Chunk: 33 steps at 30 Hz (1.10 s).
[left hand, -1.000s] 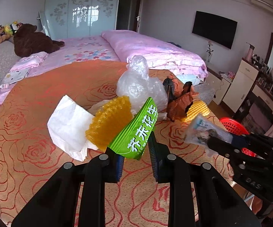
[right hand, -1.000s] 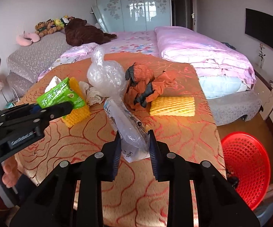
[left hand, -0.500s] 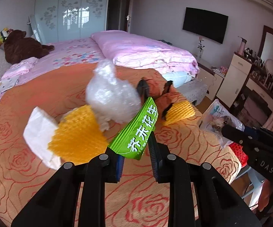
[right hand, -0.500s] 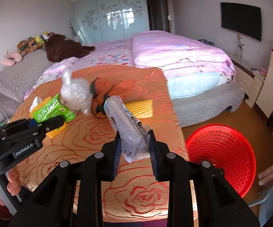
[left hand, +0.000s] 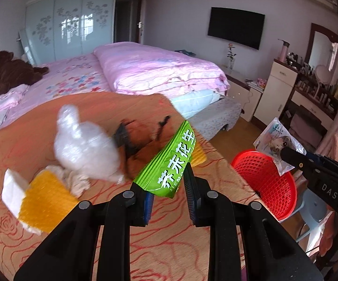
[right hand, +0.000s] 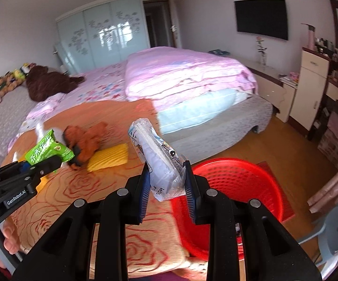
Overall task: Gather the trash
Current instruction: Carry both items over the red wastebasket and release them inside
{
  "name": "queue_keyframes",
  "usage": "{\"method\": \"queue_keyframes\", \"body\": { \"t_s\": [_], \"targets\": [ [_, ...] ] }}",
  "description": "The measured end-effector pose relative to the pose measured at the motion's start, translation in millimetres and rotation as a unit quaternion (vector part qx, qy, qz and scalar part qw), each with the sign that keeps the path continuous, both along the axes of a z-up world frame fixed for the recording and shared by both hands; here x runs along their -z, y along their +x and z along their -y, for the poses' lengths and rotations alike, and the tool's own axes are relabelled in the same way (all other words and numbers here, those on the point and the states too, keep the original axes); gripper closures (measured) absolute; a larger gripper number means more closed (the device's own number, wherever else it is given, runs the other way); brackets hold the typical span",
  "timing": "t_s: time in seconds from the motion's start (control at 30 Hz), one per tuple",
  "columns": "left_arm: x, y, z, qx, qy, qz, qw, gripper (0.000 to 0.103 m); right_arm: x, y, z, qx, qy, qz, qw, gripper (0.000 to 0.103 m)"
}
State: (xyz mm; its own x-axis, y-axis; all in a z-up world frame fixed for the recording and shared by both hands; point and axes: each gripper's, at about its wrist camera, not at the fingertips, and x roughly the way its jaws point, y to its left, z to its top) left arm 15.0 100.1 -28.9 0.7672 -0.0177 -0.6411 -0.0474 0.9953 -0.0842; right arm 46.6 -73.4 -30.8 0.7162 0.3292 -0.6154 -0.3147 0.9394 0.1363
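Green wrapper (left hand: pixel 171 164) clamped in left gripper (left hand: pixel 166 192); clear plastic bag (right hand: pixel 159 161) clamped in right gripper (right hand: pixel 166 182), near red basket (right hand: pixel 243 182), right of table (right hand: pixel 112 201).

green snack packet (left hand: pixel 172 161) and clear printed wrapper (right hand: pixel 160 164) held raised, tilted, near red mesh basket (right hand: pixel 239 182) on floor.

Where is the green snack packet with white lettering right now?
The green snack packet is clamped in the left gripper, lifted above the orange rose-patterned table, left of the red mesh basket.
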Motion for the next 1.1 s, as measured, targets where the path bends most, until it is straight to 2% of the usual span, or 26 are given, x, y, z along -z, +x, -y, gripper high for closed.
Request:
{"method": "queue_keyframes", "body": {
  "t_s": [0.4,1.1],
  "targets": [
    [-1.8,29.6,51.7,0.050,0.008,-0.004,0.9987,0.080,-2.2,11.1,50.2,0.062,0.001,0.004,0.998,0.076],
    [9.8,66.9,111.3,0.107,0.020,-0.023,0.9938,0.080,14.6,24.2,107.5,0.134,0.017,-0.014,0.991,0.076]
  ]
}}
